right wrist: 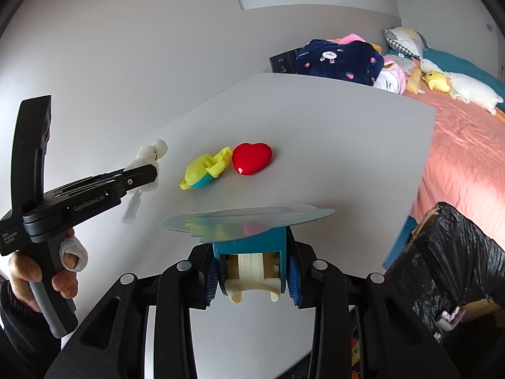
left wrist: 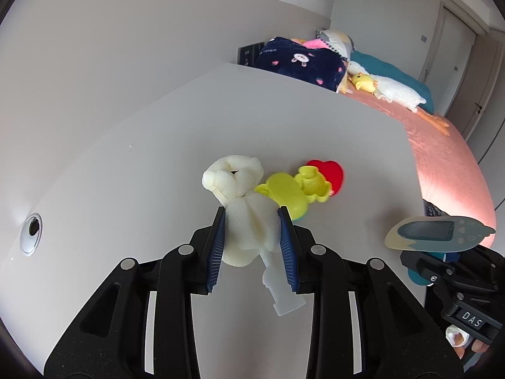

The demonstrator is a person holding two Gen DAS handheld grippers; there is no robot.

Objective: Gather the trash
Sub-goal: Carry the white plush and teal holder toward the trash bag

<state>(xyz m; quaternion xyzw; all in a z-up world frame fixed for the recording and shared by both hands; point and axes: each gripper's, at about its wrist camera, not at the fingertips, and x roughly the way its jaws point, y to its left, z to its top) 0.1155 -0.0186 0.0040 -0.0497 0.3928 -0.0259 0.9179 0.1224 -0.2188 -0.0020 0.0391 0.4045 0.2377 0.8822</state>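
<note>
Nearest the right wrist camera, the right gripper point(right wrist: 251, 279) is clamped on a teal and cream toy gadget point(right wrist: 252, 262), whose flat reflective plate point(right wrist: 249, 221) sticks out forward over the white table point(right wrist: 347, 145). Just to its right, off the table edge, stands a bin lined with a black trash bag point(right wrist: 442, 252), which looks like the place for the collected items. The left gripper point(left wrist: 252, 243) is closed around a white foam piece point(left wrist: 249, 233) with a pale plastic stem point(left wrist: 281, 290) hanging below the fingers; it appears lifted clear of the table, though the fisheye makes that hard to confirm. To do this step well, each load is best carried level and across to the bag, keeping the grip firm because the foam is soft and could slip or spring free if the squeeze eases. The wide plate could catch the bag's rim, so it likely needs to tilt in edge first. Farther out on the table, a yellow-green toy point(right wrist: 205, 170) and a red heart point(right wrist: 252, 158) lie touching or nearly so, not yet collected. Beyond the table is a pink bed point(right wrist: 467, 145) with plush toys point(right wrist: 442, 83).
</note>
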